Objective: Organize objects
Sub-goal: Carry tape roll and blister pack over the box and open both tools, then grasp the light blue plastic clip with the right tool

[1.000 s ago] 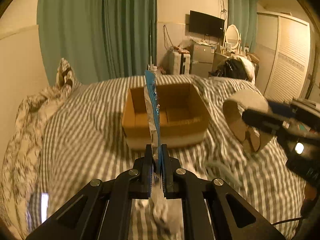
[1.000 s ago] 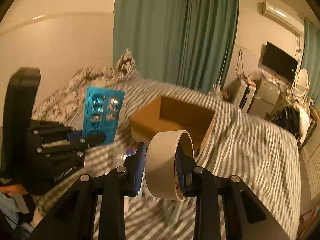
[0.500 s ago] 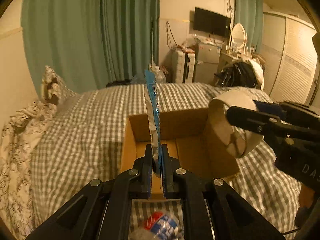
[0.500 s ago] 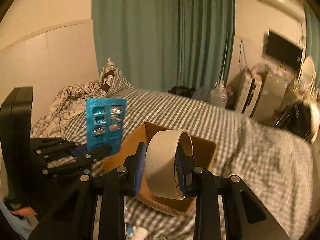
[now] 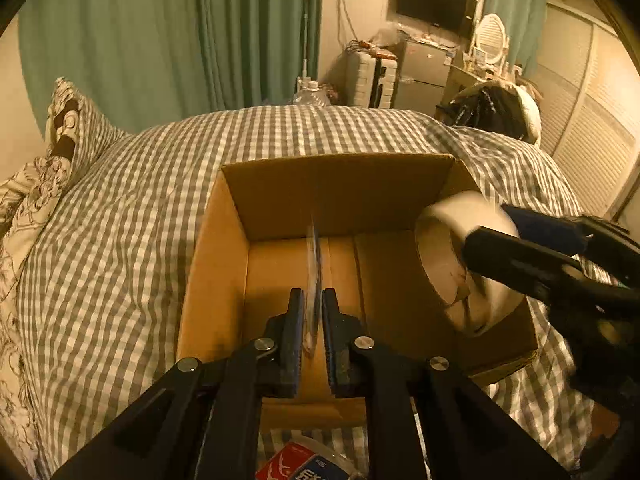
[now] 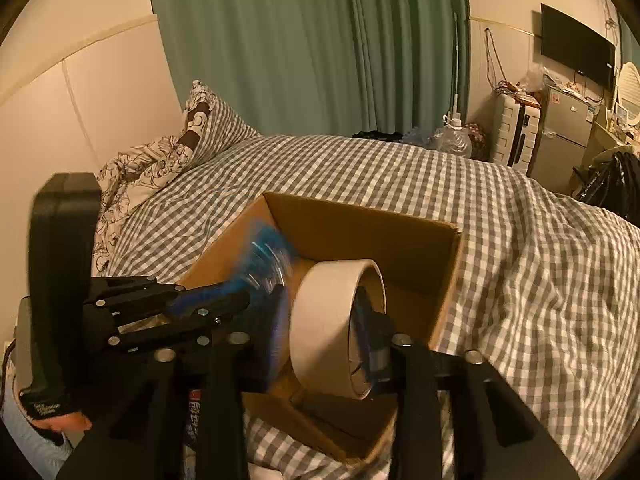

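Over the box: you hold both loads above the open brown cardboard box (image 5: pixel 360 216) that sits on the grey-and-white checked bedspread (image 5: pixel 120 240).
Left claw: your left gripper (image 5: pixel 313 312) has its jaws slightly parted around the thin blue blister pack of pills (image 5: pixel 314 264); the pack looks blurred and may already be slipping free, so I cannot tell whether it is clamped.
Right claw: your right gripper (image 6: pixel 324 328) is clenched on the wide beige roll of tape (image 6: pixel 336 320), one finger outside and one through the core, low inside the box near its right wall.
Risk, pack: edge-on and light, it could flutter and catch on the box's near rim or land outside if you let go too far back.
Risk, roll: released on its edge, it may roll along the box floor onto the pack.
Risk, collision: both tools crowd the box mouth; pulling them out together could knock the box across the soft bedspread.
Also near: a red-and-blue printed packet (image 5: pixel 300 464) lies on the bedspread before the box's near wall.
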The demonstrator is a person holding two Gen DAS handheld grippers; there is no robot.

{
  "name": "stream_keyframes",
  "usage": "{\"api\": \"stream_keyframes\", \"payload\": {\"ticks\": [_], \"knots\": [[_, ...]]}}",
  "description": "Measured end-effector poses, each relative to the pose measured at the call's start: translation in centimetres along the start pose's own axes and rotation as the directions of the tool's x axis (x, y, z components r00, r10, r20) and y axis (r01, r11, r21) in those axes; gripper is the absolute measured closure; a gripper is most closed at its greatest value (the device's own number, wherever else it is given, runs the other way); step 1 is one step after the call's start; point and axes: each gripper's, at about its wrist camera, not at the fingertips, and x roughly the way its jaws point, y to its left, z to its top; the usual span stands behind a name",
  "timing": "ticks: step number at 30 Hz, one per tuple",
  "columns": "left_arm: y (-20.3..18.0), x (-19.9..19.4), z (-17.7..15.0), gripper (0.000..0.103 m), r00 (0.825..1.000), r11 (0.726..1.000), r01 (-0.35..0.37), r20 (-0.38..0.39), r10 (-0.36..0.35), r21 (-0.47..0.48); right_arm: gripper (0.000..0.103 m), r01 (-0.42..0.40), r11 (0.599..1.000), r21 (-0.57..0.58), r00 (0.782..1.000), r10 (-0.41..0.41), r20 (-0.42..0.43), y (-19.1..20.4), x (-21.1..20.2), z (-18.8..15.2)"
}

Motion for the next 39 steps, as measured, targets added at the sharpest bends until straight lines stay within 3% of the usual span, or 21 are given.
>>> {"api": "stream_keyframes", "payload": {"ticks": [1, 2, 3, 4, 8, 10, 15, 21, 28, 39], "knots": [[-0.1, -0.3, 0.1, 0.073, 1.000, 1.000, -0.010, 0.001, 0.010, -0.003, 0.041, 0.010, 1.000, 0.000, 1.000, -0.010, 0.016, -0.1, -0.8, 0.0], [-0.2, -0.8, 0.1, 0.062, 1.000, 1.000, -0.027, 0.007, 0.027, -0.005, 0.034, 0.017, 1.000, 0.000, 0.999, -0.017, 0.029, -0.2, -1.3, 0.2], [-0.3, -1.5, 0.1, 0.038, 0.999, 0.999, -0.049, 0.017, 0.049, -0.006, 0.034, 0.024, 1.000, -0.004, 0.999, -0.023, 0.041, -0.2, -2.0, 0.3], [-0.5, -2.2, 0.1, 0.027, 0.997, 0.997, -0.072, 0.033, 0.073, -0.008, 0.034, 0.029, 1.000, -0.009, 0.998, -0.028, 0.051, -0.1, -2.8, 0.5], [-0.9, -5.3, -0.4, 0.025, 0.993, 0.995, -0.097, 0.067, 0.097, -0.002, 0.032, 0.067, 0.997, -0.029, 0.994, -0.064, 0.086, 0.4, -6.5, 0.9], [-0.9, -6.9, -0.9, 0.012, 0.991, 0.994, -0.106, 0.084, 0.107, -0.017, 0.031, 0.091, 0.995, -0.050, 0.992, -0.086, 0.095, 0.8, -8.3, 0.8], [-0.3, -10.9, -2.8, 0.006, 0.983, 0.991, -0.123, 0.129, 0.129, -0.053, 0.028, 0.148, 0.982, -0.116, 0.983, -0.134, 0.122, 2.2, -12.6, -0.4], [0.0, -12.9, -6.8, 0.004, 0.977, 0.984, -0.159, 0.127, 0.169, -0.084, 0.028, 0.180, 0.973, -0.144, 0.982, -0.170, 0.082, 3.2, -14.2, -3.8], [-0.1, -11.6, -12.9, 0.004, 0.977, 0.973, -0.197, 0.056, 0.205, -0.125, 0.028, 0.207, 0.961, -0.183, 0.976, -0.216, -0.031, 4.8, -11.6, -10.0], [-2.2, -8.4, -19.9, 0.004, 0.985, 0.981, -0.169, -0.056, 0.164, -0.099, 0.028, 0.234, 0.959, -0.163, 0.935, -0.268, -0.234, 4.4, -5.8, -17.5]]}}
